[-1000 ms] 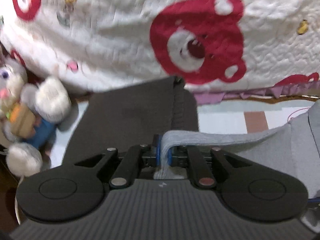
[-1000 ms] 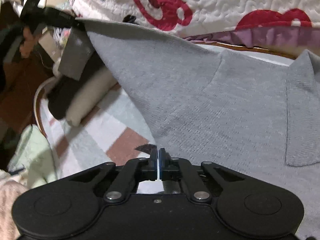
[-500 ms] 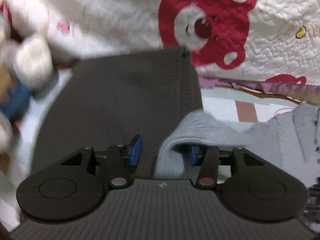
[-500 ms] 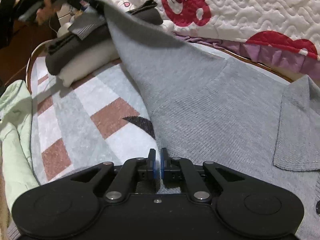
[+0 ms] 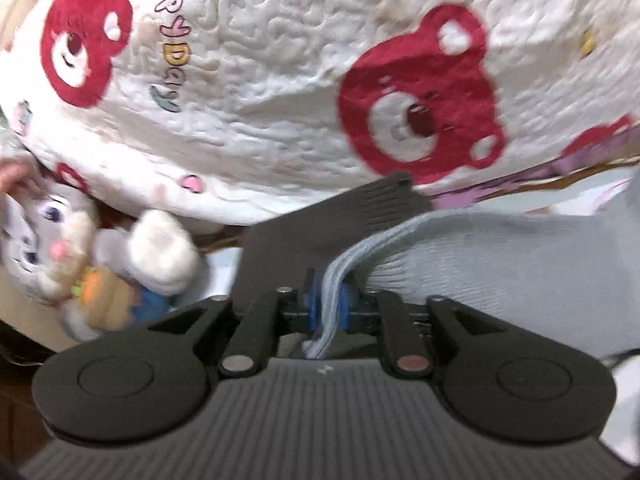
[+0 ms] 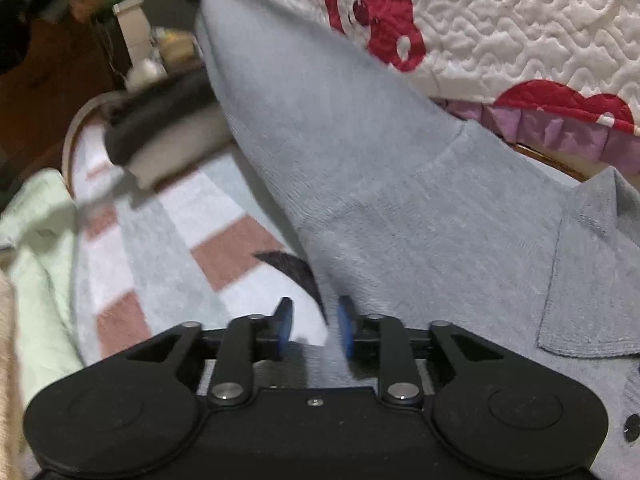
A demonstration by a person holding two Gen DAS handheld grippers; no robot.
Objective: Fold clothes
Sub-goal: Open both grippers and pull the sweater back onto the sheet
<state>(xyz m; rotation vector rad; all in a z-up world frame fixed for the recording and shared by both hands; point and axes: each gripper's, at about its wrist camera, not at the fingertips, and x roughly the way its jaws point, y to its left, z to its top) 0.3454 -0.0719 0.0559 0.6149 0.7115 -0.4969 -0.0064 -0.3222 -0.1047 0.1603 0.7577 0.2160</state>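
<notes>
A grey knit polo shirt (image 6: 400, 200) lies on a checked mat (image 6: 180, 248), its collar (image 6: 592, 280) at the right. One sleeve is lifted and stretched toward the upper left. My left gripper (image 5: 328, 304) is shut on the bunched edge of that sleeve (image 5: 500, 256), and grey fabric hangs out between its blue pads. My right gripper (image 6: 315, 324) is open low over the mat. The shirt's side edge runs between its fingers, close to the right pad (image 6: 345, 326).
A white quilt with red bears (image 5: 280, 80) hangs right behind the work area. A dark folded garment (image 5: 312, 228) lies under the left gripper on a pale pillow (image 6: 176, 160). A plush rabbit (image 5: 80, 264) sits at the left. Pale green cloth (image 6: 36, 240) lies at the mat's left edge.
The left gripper opened half a second ago and has shut again on the grey sleeve, lifting it. The right gripper went from shut on the shirt's edge to open.
</notes>
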